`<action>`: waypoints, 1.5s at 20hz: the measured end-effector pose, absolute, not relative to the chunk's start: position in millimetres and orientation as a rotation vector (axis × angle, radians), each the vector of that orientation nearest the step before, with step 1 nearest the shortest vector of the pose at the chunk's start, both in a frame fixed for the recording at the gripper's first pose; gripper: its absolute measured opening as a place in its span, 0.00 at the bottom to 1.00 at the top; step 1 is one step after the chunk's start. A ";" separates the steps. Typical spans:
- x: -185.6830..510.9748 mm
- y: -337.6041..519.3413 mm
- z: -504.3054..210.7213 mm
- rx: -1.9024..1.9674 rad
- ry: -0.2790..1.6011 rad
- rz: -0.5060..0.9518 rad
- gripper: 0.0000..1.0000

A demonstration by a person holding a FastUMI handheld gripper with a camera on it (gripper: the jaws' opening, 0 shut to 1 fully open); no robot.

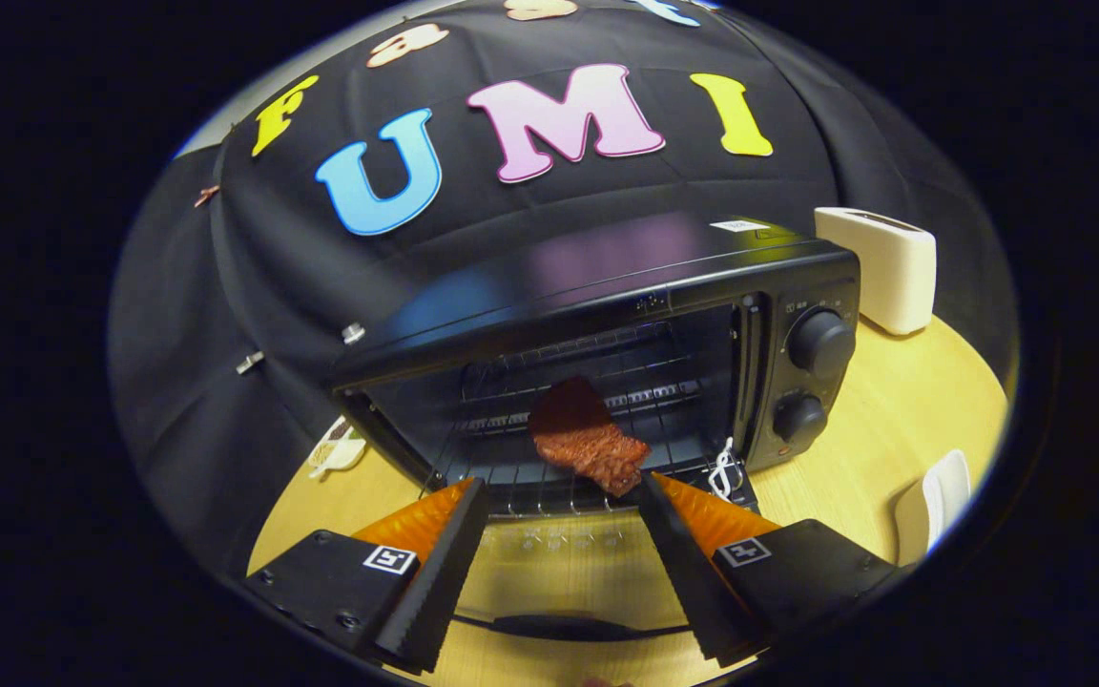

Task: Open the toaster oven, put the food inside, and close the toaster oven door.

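Observation:
The black toaster oven (607, 277) stands on the wooden table (893, 420) with its glass door (559, 563) folded down flat toward me. The door's handle (559, 627) lies below and between my fingers. A brown piece of meat (588, 439) rests tilted on the wire rack (530, 491) inside the oven, just ahead of my fingertips and nearer the right one. My gripper (561, 485) hovers over the lowered door at the oven's mouth. It is open, with nothing between its fingers.
Two black knobs (819, 343) sit on the oven's right panel, and a white twisted tie (724, 469) hangs by its lower right corner. A white toaster (879, 267) stands behind the oven to the right. Another white object (936, 501) lies right of my fingers; a leaf-patterned item (338, 448) sits left of the oven.

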State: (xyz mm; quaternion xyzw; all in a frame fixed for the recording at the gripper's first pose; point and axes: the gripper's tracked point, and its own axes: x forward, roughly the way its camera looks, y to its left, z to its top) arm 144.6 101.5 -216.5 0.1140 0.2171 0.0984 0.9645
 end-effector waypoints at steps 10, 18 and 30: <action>58.2 108.8 -234.2 -0.012 0.572 0.223 0.99; 31.2 95.3 -276.0 -0.092 0.720 0.216 0.99; 46.1 94.6 -318.6 -0.140 0.807 0.206 0.99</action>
